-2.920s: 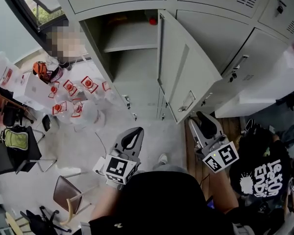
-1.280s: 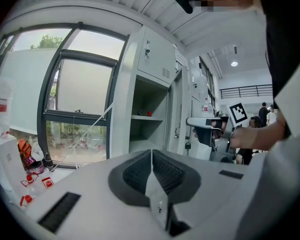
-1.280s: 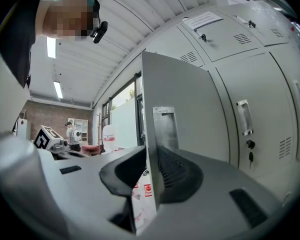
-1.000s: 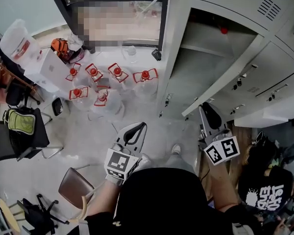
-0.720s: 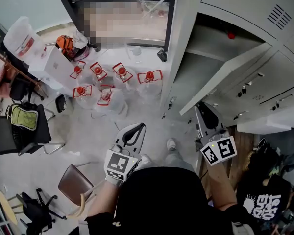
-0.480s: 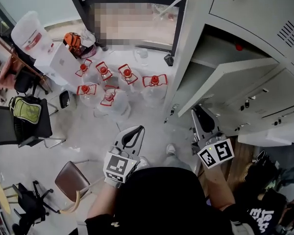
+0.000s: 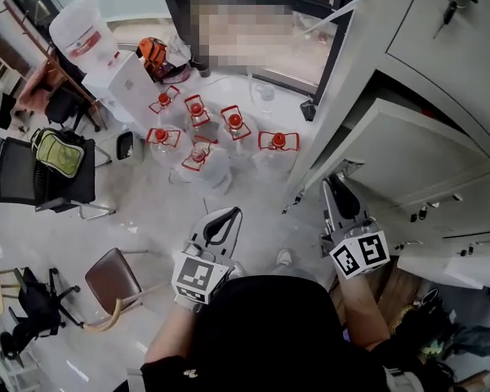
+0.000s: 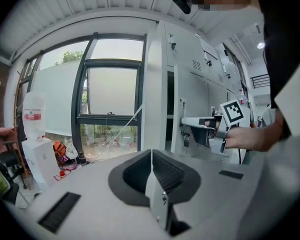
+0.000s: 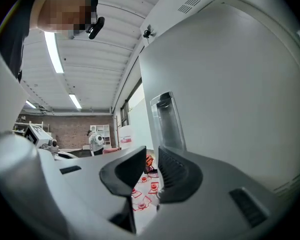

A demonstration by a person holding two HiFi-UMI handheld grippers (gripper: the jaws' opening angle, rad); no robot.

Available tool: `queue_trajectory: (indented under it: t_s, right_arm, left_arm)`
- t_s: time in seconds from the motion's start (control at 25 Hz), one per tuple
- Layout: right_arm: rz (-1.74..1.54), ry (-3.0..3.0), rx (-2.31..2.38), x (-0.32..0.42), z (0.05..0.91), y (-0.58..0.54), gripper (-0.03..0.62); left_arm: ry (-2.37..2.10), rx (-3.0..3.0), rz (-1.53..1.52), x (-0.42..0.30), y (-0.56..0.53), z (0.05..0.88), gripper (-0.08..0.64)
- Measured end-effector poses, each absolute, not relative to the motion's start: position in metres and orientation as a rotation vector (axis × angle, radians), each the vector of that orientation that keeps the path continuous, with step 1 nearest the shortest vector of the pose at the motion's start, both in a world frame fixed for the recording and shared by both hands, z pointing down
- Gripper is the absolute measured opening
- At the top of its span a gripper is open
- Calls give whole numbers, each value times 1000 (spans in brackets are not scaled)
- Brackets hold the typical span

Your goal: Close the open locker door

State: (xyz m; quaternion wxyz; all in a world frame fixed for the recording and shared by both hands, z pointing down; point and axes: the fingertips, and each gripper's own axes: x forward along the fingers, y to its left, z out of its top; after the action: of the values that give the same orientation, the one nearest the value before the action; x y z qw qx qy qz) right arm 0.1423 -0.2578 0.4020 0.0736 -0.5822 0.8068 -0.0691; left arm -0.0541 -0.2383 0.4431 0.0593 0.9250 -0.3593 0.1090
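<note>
The grey locker door [image 7: 400, 149] stands only slightly ajar from its cabinet, its free edge pointing down-left. My right gripper [image 7: 335, 184] has its tip at that edge. In the right gripper view the door's face [image 9: 230, 84] fills the right side, with its recessed handle [image 9: 166, 121] just beyond my right gripper [image 9: 150, 166]. A narrow gap separates the jaws and nothing is between them. My left gripper [image 7: 225, 216] hangs over the floor, away from the lockers, shut and empty [image 8: 151, 159]. It sees the right gripper [image 8: 190, 124] by the door.
Several clear water bottles with red caps [image 7: 198, 137] stand on the floor left of the lockers. A water dispenser [image 7: 106, 55], a black chair with a green backpack [image 7: 53, 158] and a brown chair [image 7: 114, 280] lie further left. More lockers [image 7: 449, 39] continue right.
The door has swung from wide open to almost against the cabinet, the right gripper staying at its edge. The left gripper has stayed put, shut.
</note>
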Motion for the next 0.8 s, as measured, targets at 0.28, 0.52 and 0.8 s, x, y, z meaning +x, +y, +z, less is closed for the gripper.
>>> queue_trajectory:
  t_s: [0.28,0.52,0.8]
  right_arm:
    - [-237,2460,-1703,151,405,-286,89]
    - [-295,2457,-1682,160,411,-302,89]
    - [-293,2458,-1679,166,409,-310,78]
  left_arm:
    - [-1176,2743,335,-52,-242,447,26]
    - [-1234,2704,324,-50,-247,450,26]
    - [-1260,2680,322,-49,-250,452,26]
